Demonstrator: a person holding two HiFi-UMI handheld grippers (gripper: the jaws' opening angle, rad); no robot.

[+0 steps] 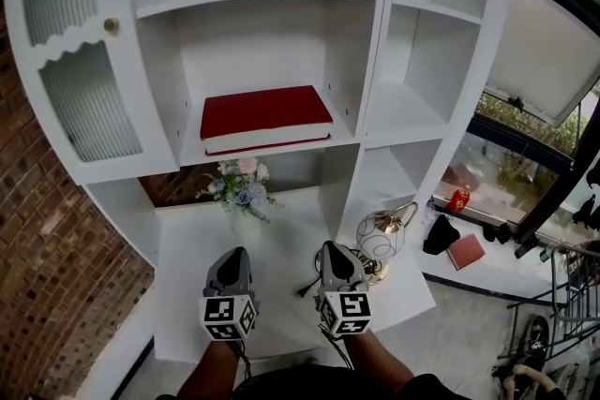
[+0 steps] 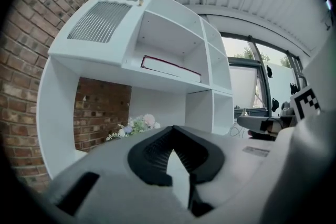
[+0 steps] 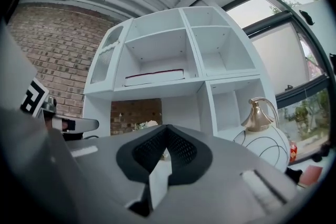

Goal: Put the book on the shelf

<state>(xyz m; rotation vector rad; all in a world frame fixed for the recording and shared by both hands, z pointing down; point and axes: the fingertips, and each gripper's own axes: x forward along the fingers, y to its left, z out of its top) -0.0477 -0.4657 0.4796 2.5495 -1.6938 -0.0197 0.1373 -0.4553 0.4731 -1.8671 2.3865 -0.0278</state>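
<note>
Left gripper [image 1: 232, 254] and right gripper [image 1: 334, 248], both shut on nothing, sit side by side at six o'clock in the head view. The red book [image 1: 265, 115] lies flat on the smooth white shelf [image 1: 375, 70] at twelve o'clock, its long axis running nine to three, about equally far from each.

Left gripper view: ribbed dark pads meet; the book is at twelve, its pale page edge showing.

Right gripper view: the book sits at twelve, apparently already placed.
</note>
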